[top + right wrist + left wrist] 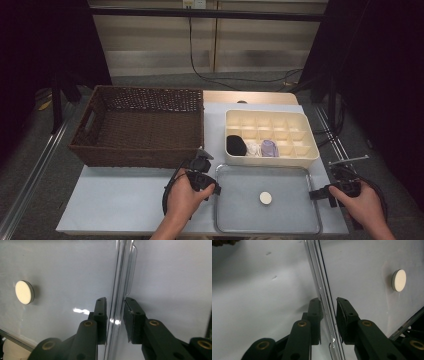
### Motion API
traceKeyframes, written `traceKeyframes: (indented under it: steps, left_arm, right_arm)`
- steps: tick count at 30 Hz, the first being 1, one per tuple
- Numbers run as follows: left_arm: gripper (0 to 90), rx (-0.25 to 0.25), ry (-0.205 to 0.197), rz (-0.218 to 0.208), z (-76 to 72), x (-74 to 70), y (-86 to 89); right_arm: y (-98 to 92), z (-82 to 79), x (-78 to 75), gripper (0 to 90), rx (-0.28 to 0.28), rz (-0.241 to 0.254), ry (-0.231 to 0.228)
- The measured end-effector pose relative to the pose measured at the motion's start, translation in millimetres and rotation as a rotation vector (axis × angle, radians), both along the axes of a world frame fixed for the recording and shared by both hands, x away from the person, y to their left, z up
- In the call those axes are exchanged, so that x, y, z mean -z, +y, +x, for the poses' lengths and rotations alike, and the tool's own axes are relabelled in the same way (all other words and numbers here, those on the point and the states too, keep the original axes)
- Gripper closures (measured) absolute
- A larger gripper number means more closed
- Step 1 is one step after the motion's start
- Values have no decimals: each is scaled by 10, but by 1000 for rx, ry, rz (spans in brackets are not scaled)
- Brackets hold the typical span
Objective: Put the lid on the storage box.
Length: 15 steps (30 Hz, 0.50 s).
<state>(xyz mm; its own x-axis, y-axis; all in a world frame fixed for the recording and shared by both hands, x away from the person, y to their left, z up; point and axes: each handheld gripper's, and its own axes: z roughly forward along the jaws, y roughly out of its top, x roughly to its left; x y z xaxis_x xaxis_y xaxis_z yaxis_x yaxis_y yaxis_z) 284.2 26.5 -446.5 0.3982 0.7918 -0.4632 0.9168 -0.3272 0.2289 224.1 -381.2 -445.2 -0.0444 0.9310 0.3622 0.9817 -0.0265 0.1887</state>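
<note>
High view looks forward and down over the whole table from the person's side. Each gripper view rides low and close, sighting along its jaws at one rim of the tray (pixel 310 200). All three share the white disc (pixel 265 198).

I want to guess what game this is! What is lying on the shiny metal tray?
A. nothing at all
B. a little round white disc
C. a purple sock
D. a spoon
B: a little round white disc lies alone near the middle of the metal tray, and the purple thing sits in the cream divided box instead.
</note>
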Motion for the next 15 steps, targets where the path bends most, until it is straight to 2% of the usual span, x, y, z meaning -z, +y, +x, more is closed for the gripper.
traceKeyframes:
  steps: [2,4,6,10,11,15]
  left_arm:
    - [737,7,9,10,6,27,-3]
    - [726,19,-1,27,-3,49,-25]
    - [719,15,5,42,-5,63,-41]
    - [718,14,7,37,3,78,-41]
    - [717,12,8,50,-6,68,-57]
    - [715,10,12,53,-4,66,-62]
  right_arm:
    - [17,5,41,695,10,7,3]
    - [7,11,64,693,8,17,2]
    - [24,-2,66,682,2,8,-5]
    - [22,-8,81,682,9,14,-5]
    - [8,-7,90,687,25,31,1]
    - [-2,-12,99,690,28,31,-3]
